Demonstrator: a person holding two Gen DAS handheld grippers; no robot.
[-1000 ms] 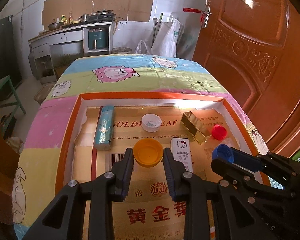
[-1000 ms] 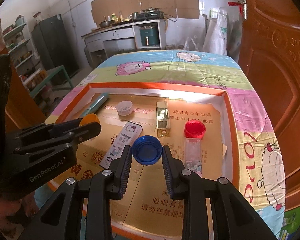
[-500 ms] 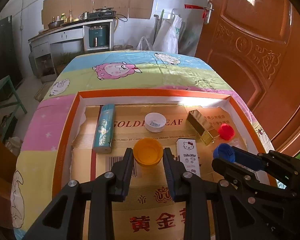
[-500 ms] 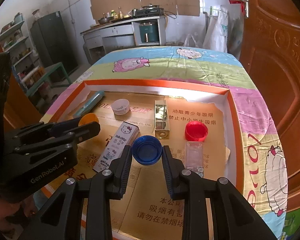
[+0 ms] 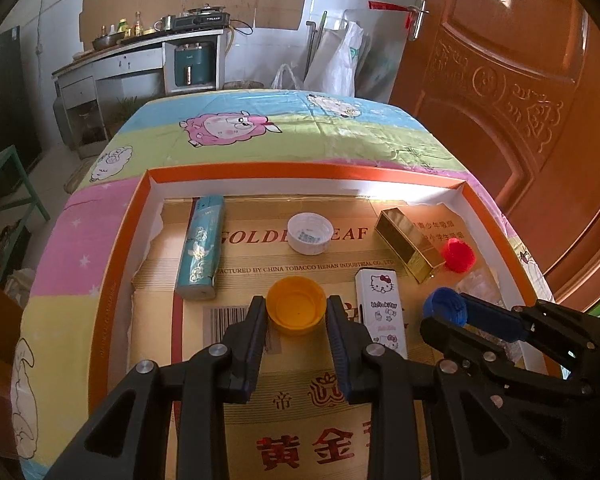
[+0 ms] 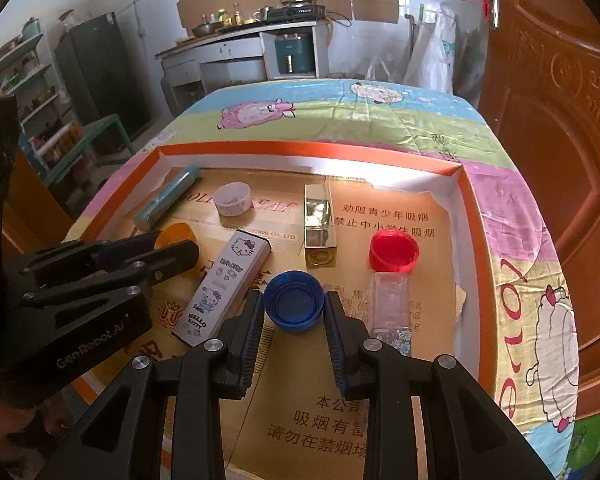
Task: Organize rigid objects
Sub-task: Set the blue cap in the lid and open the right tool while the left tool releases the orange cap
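My left gripper is shut on an orange cap and holds it above the tray's cardboard floor. My right gripper is shut on a blue cap; it also shows in the left wrist view. Lying in the orange-rimmed tray are a teal box, a white cap, a gold box, a red cap, a Hello Kitty box and a clear box.
The tray sits on a table covered with a cartoon sheep cloth. A wooden door stands close on the right. A kitchen counter is at the back, a green stool on the left.
Both grippers have drawn back and up a little with their caps, so more of the table shows. The objects in the tray have not moved.
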